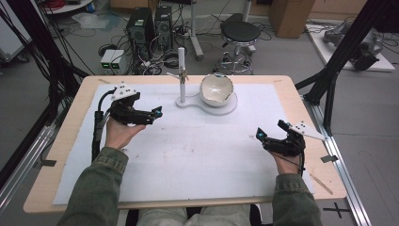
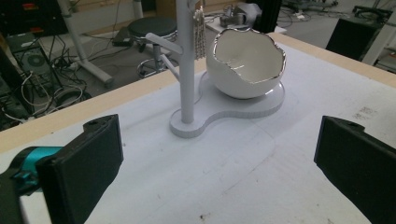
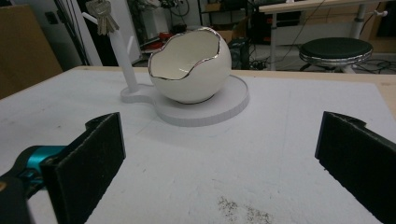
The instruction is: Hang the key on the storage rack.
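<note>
A white stand (image 1: 181, 70) rises at the far middle of the white mat (image 1: 188, 155), with its flat base (image 1: 227, 108) carrying a white egg-shaped bowl (image 1: 216, 88) with a silver rim. A bunch of keys (image 1: 183, 75) hangs from a branch of the post. My left gripper (image 1: 157, 113) is open at the left of the mat and points toward the stand. My right gripper (image 1: 260, 135) is open at the right, nearer the front edge. The left gripper view has the post (image 2: 186, 60), keys (image 2: 200, 32) and bowl (image 2: 245, 60) ahead of the open left gripper (image 2: 215, 172). Ahead of the open right gripper (image 3: 219, 172) are the bowl (image 3: 189, 65) and keys (image 3: 103, 18).
The wooden table (image 1: 75, 108) borders the mat all round. Behind it on the floor stand a black stool (image 1: 240, 35), computer towers (image 1: 141, 28) and loose cables. Black frame posts (image 1: 339, 52) slant at the right. A wooden stick (image 1: 321, 183) lies at the front right corner.
</note>
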{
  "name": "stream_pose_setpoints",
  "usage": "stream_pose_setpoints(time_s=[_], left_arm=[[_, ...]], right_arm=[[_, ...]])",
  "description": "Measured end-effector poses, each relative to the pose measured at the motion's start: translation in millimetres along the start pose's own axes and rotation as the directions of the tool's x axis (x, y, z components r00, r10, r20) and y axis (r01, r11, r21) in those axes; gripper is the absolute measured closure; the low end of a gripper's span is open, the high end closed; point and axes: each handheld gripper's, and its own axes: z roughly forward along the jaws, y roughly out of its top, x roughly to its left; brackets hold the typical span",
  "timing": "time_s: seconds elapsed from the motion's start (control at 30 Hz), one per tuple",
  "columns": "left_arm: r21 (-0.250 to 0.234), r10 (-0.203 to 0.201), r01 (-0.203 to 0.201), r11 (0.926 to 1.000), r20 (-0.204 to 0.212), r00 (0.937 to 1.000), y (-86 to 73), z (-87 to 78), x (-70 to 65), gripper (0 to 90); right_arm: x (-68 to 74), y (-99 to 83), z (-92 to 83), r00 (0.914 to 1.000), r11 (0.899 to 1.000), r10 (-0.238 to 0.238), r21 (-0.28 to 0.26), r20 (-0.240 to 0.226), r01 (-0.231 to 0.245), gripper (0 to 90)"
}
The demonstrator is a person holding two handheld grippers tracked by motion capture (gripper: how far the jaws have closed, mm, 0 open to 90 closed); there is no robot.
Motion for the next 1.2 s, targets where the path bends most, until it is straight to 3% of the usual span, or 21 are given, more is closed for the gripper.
stream_pose_setpoints(time_s=[0.37,0.47,0.7,0.9,1.07,1.2], left_arm=[[-0.041,-0.027,0.025,0.9989,-0.058,0.9980,-25.7,-20.0,10.2,1.6],[-0.051,-0.033,0.029,0.9983,-0.091,0.9953,-33.6,-23.5,13.4,1.6],[-0.054,-0.056,0.050,0.9973,-0.121,0.9910,-46.2,-30.5,21.3,1.6],[-0.093,-0.093,0.080,0.9925,-0.150,0.9843,-55.4,-38.3,27.2,1.6],[-0.099,-0.113,0.098,0.9903,-0.169,0.9790,-65.3,-44.5,30.2,1.6],[-0.112,-0.140,0.120,0.9864,-0.191,0.9716,-78.6,-50.8,33.3,1.6]], right_arm=[[0.2,-0.4,0.8,1.0000,1.000,-0.002,0.000,0.003,0.002,0.6],[0.7,-0.5,1.1,1.0000,1.000,0.000,0.001,0.003,0.000,0.5],[0.9,-0.8,1.4,1.0000,1.000,-0.001,0.003,0.004,0.001,0.5],[0.9,-0.9,1.0,1.0000,1.000,-0.002,0.002,0.006,0.002,0.5],[1.1,-1.0,0.7,1.0000,1.000,-0.004,0.002,0.006,0.004,0.5],[0.5,-1.7,-0.5,1.0000,1.000,0.004,0.001,0.008,-0.004,0.5]])
